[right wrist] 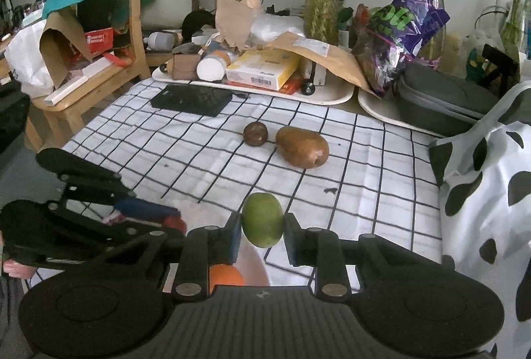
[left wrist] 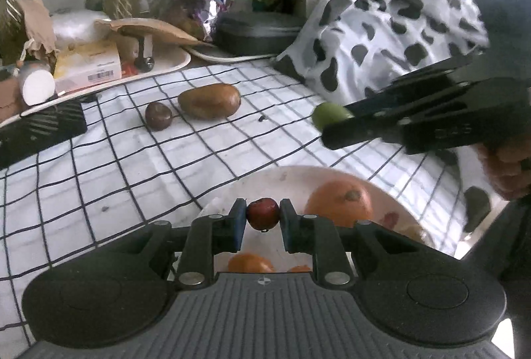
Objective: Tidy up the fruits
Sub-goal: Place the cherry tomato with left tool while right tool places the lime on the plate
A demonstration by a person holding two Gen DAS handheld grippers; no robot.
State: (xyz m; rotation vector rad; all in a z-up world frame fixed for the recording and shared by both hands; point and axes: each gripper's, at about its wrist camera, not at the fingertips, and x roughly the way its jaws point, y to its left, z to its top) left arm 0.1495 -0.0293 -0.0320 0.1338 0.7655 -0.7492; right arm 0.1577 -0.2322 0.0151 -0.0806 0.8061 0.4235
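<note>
Left tongs point(left wrist: 263, 213) clamp my small red fruit point(left wrist: 263, 213); right tongs point(right wrist: 262, 226) clamp green fruit point(right wrist: 262, 219), long axis upright.

Our left gripper point(left wrist: 263, 213) points forward and down, its blue pads point(left wrist: 239, 219) pinched on a small red fruit point(left wrist: 263, 213). Our right gripper point(right wrist: 262, 226) tilts down likewise, jaws clamped on a green fruit point(right wrist: 262, 219). Bare fingers point(left wrist: 507, 169) of our right hand wrap its handle.
</note>
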